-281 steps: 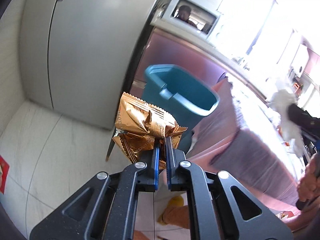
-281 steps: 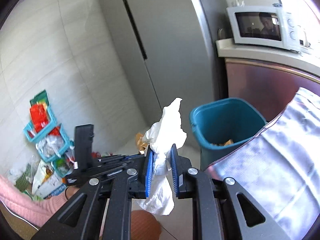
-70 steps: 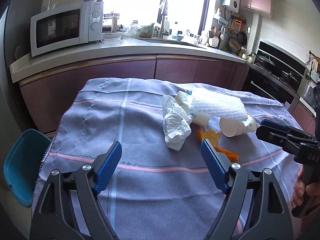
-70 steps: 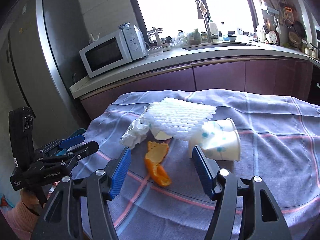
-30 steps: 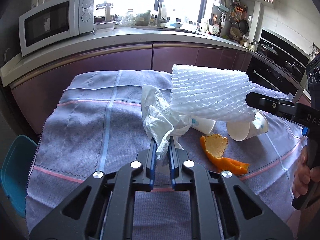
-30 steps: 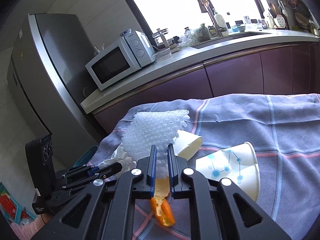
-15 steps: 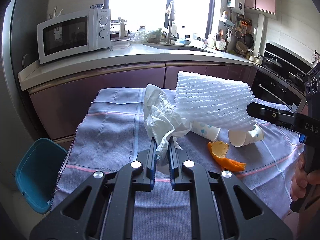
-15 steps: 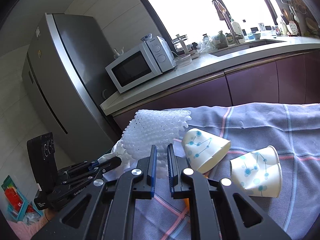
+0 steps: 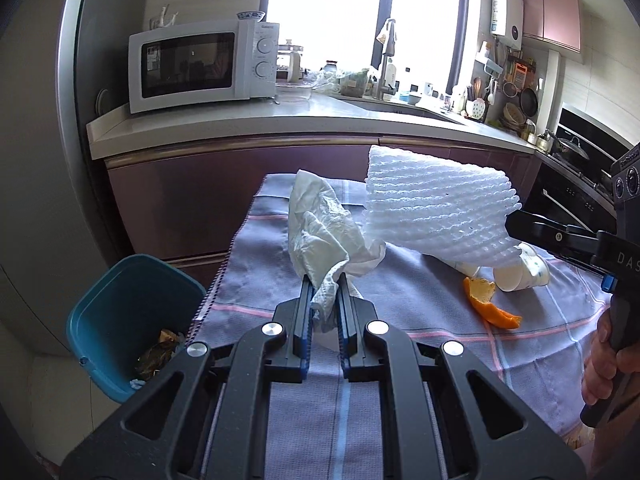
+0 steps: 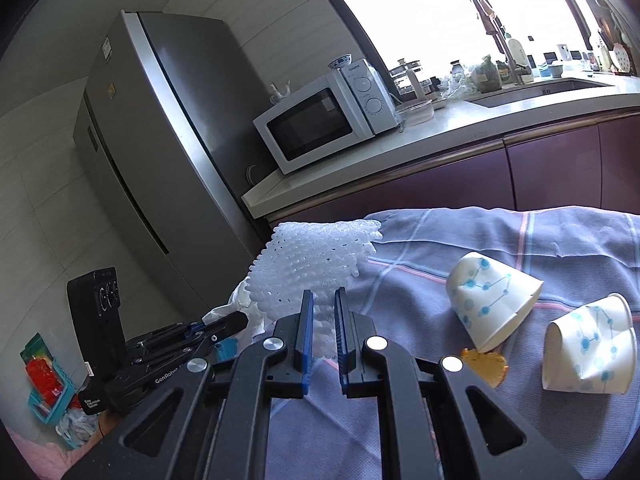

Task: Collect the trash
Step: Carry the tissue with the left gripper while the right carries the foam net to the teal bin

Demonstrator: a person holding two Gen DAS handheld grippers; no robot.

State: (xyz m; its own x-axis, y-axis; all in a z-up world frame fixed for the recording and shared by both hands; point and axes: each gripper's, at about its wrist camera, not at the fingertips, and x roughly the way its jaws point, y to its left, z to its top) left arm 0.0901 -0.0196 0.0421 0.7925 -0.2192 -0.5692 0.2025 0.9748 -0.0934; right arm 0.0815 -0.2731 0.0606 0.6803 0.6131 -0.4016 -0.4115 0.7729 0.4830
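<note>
Left wrist view: the left gripper (image 9: 324, 300) pinches a crumpled white tissue (image 9: 324, 236) that sticks up above the purple tablecloth (image 9: 256, 256), near the blue trash bin (image 9: 120, 320).

Right wrist view: the right gripper (image 10: 320, 328) squeezes a bumpy white foam net (image 10: 316, 264) held above the tablecloth, left of two paper cups (image 10: 492, 300).

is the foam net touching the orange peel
Apart. The left wrist view shows the foam net lifted in the right tool, clear of the orange peel lying on the cloth.
</note>
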